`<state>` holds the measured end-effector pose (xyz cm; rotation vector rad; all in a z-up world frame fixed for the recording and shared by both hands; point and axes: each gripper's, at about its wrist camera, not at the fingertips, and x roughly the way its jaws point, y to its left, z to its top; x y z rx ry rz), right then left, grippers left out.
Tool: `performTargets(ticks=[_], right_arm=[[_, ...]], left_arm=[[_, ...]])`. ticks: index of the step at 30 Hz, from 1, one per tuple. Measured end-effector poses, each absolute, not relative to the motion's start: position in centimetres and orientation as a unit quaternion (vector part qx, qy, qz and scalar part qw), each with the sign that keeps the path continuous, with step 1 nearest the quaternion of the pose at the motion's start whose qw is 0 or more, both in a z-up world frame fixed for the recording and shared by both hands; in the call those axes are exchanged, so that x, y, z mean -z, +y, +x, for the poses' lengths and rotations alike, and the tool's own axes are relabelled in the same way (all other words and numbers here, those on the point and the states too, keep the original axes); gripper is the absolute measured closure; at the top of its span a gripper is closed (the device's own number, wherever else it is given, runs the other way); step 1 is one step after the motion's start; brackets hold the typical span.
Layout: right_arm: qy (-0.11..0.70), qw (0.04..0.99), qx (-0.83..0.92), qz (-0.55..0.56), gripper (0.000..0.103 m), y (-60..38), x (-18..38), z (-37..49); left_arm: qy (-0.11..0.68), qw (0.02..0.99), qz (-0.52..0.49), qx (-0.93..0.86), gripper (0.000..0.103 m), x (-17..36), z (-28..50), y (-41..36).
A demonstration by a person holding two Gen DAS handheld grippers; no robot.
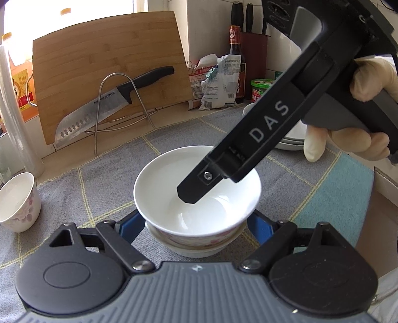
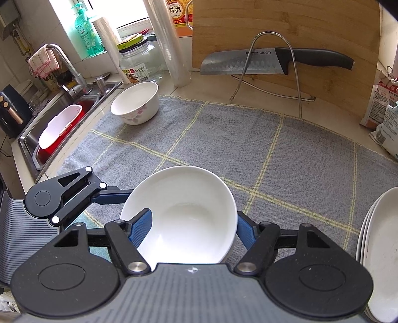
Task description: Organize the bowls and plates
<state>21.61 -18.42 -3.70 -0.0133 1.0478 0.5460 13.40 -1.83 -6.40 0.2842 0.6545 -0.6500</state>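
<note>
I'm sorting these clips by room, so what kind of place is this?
Most likely a home kitchen counter. A sink with a tap sits at one end, a knife rests on a rack against a cutting board, and bowls and a stack of plates sit on a grey mat.

Both views are brightly lit by daylight from a window [image 2: 104, 15], which is blown out to white. Glare is seen inside the white bowl [image 2: 184, 218]. Shadows on the grey mat [image 2: 248, 144] are soft. Strong fisheye bending and dark corners are noted at the edges.
</note>
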Motion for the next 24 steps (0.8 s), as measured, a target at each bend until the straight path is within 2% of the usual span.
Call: performTargets(ticks=[24], right_arm=[[0.494, 0.831, -0.255, -0.003, 0.026, -18.71, 3.74, 21.79]], left_arm=[[0.324, 0.882, 0.139, 0.312, 0.012, 6.6, 13.73, -2.17]])
